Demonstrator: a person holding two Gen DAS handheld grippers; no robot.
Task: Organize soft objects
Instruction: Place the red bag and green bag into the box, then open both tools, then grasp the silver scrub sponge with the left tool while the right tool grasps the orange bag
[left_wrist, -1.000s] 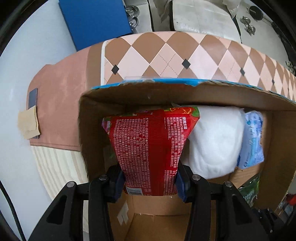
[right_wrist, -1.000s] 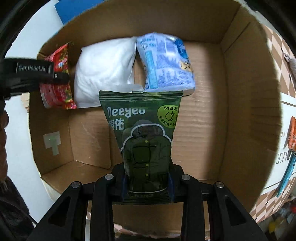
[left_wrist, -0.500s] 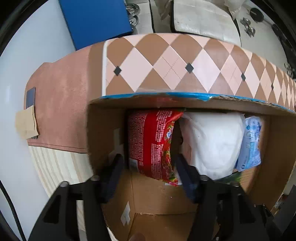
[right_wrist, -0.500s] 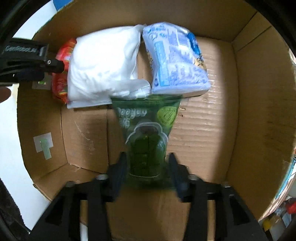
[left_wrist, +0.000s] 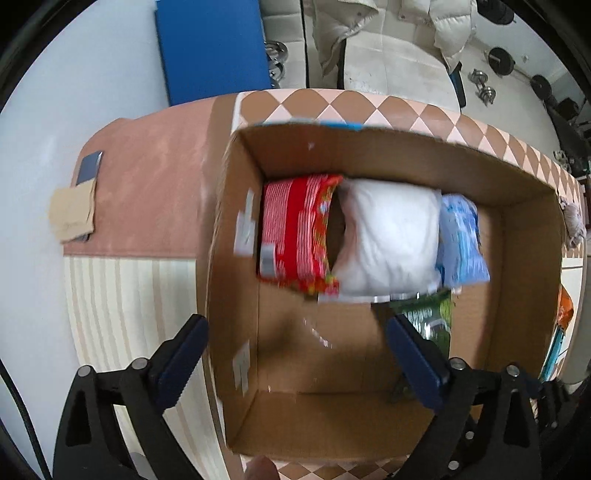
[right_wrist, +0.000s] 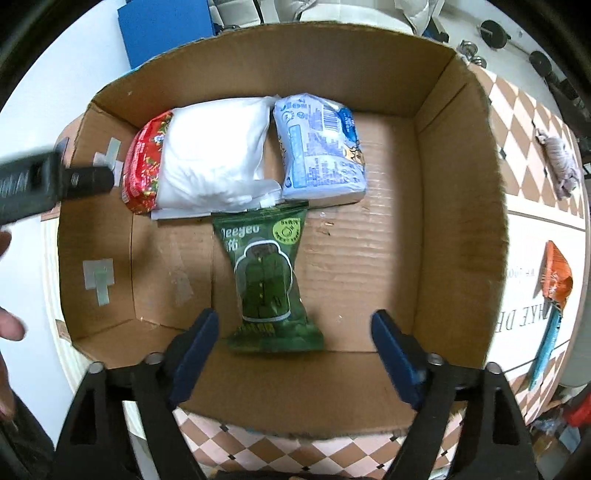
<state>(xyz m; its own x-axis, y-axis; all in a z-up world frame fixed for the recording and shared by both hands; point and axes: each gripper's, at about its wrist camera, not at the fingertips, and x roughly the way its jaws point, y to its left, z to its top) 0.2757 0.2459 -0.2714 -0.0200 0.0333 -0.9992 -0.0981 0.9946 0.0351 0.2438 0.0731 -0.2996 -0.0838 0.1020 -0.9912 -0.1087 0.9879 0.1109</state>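
Left hand-held gripper (left_wrist: 295, 354) opening, empty, above red packet (left_wrist: 295, 232) in cardboard box (left_wrist: 229, 258)

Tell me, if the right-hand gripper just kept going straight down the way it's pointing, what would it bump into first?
Probably the green plastic packet lying flat on the brown cardboard box floor. It sits between the right gripper's opening jaws, untouched; depth is hard to judge.

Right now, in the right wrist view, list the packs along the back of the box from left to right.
red pack → white pack → blue pack. The green pack lies nearer, in front of the row, so it is left out.
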